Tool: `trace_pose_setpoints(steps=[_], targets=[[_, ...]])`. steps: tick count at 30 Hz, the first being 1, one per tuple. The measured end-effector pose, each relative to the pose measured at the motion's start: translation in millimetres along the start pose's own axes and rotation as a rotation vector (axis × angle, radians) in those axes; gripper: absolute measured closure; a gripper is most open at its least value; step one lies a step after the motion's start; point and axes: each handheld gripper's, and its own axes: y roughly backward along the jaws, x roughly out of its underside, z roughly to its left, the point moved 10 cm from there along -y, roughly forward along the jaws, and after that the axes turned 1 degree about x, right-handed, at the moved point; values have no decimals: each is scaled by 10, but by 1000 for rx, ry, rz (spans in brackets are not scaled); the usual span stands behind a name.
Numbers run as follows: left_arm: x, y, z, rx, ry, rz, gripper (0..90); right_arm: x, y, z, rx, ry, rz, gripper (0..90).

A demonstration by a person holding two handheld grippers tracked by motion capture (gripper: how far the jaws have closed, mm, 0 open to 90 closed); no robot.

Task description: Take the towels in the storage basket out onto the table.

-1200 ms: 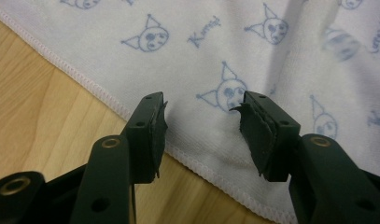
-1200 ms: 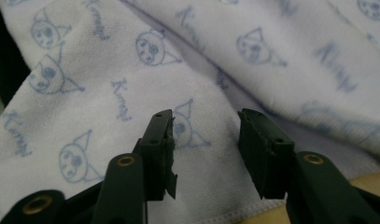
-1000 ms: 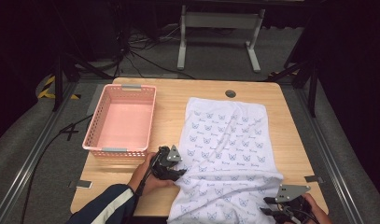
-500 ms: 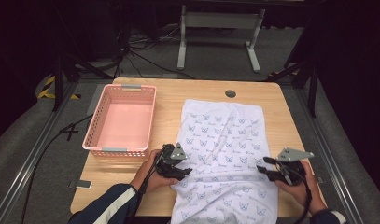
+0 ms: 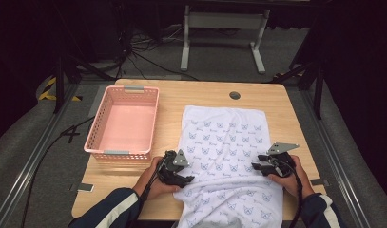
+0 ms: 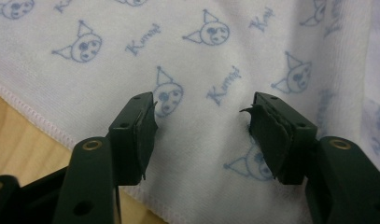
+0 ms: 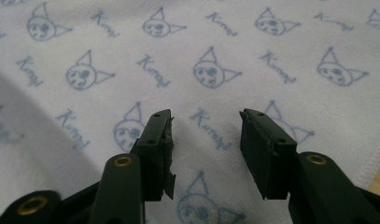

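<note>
A white towel (image 5: 224,137) printed with blue cat faces lies spread on the wooden table (image 5: 286,107), and its near end hangs over the front edge. My left gripper (image 5: 188,180) sits at the towel's left edge, pointing right. In the left gripper view it (image 6: 201,116) is open, with the flat towel (image 6: 201,60) and its hem below the jaws and nothing pinched. My right gripper (image 5: 258,164) is at the towel's right side, pointing left. In the right gripper view it (image 7: 205,126) is open over flat towel (image 7: 211,51). Both pairs of jaws have just been opening.
A pink plastic basket (image 5: 98,142) stands at the table's left, close to my left hand. A round cable hole (image 5: 235,95) is at the table's far side. Bare wood (image 5: 276,123) runs beside the towel on the right. Stands and cables are on the floor beyond.
My right gripper has moved away from the table's near right corner, up along the towel's right side, and now rests over the cloth. The left gripper has stayed put.
</note>
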Motion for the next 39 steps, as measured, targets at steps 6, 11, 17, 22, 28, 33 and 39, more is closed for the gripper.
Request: trace_pose_setpoints(steps=[6, 11, 17, 22, 28, 33, 39], targets=[[-67, 218, -194, 25, 14, -94, 406, -51, 246, 61, 84, 54, -25, 521], [-129, 286, -665, 108, -93, -111, 407, 104, 512, 429, 4, 103, -20, 493], [67, 91, -847, 110, -140, 13, 418, 391, 597, 680, -51, 104, 2, 526], [152, 137, -776, 131, -119, -6, 500, 494, 600, 711, -58, 94, 9, 568], [246, 222, -934, 237, -119, 15, 520, 577, 570, 780, -94, 124, 51, 559], [132, 338, -896, 283, -56, -32, 515, 625, 681, 917, -181, 134, 85, 557], [-371, 314, -310, 80, 59, -138, 384, 176, 763, 588, -76, 108, -40, 544]])
